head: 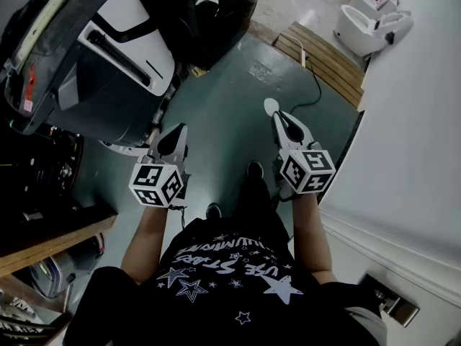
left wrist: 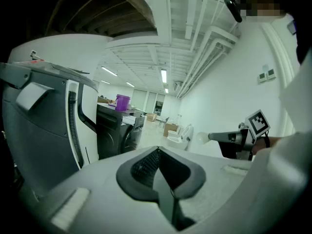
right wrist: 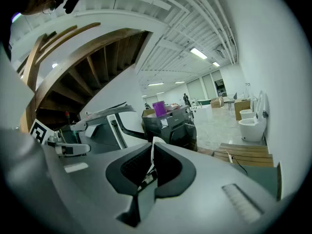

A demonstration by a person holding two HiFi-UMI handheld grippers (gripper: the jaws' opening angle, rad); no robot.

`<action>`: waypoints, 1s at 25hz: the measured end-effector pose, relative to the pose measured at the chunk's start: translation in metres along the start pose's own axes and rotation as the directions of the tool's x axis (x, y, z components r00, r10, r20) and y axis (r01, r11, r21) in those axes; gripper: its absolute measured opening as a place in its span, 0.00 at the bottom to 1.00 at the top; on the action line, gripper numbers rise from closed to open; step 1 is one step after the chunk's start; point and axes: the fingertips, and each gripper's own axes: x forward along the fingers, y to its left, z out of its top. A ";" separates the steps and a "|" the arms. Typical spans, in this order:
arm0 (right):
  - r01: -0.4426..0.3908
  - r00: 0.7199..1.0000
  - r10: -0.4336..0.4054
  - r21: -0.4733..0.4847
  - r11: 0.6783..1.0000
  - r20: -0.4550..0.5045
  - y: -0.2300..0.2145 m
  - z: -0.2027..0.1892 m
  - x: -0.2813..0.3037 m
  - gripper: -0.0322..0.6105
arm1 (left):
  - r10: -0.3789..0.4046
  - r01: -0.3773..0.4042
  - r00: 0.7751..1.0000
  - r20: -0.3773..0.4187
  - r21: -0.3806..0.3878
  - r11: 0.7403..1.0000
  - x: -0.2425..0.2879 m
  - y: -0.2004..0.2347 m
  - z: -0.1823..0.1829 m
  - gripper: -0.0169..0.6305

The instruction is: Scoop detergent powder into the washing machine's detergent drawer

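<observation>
— Closest in, what do you hold?
— My left claw (head: pixel 175 137) is pressed together on nothing. My right claw (head: pixel 282 123) pinches a white scoop (head: pixel 271 107), its bowl poking past the tips.
— And the washing machine (head: pixel 122 56)?
— It stands just beside my left claw. The scoop hangs apart from it, over the dark floor (head: pixel 223 114). Farther off, a purple tub (right wrist: pixel 159 108) sits on a dark machine (right wrist: pixel 171 126).
</observation>
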 end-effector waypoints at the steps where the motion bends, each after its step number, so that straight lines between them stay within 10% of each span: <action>1: 0.003 1.000 -0.003 0.008 1.000 0.004 0.012 -0.006 -0.008 0.11 | -0.016 0.016 1.000 -0.011 0.014 1.000 -0.011 0.000 -0.005 0.03; 12: 0.017 1.000 -0.017 0.010 1.000 -0.001 0.095 -0.051 -0.073 0.11 | -0.014 0.016 0.997 -0.078 0.028 0.999 -0.111 0.013 -0.053 0.03; 25: 0.066 0.997 -0.067 0.007 0.998 0.029 0.071 -0.043 -0.090 0.11 | -0.022 0.024 0.998 -0.067 0.030 0.999 -0.106 -0.005 -0.049 0.03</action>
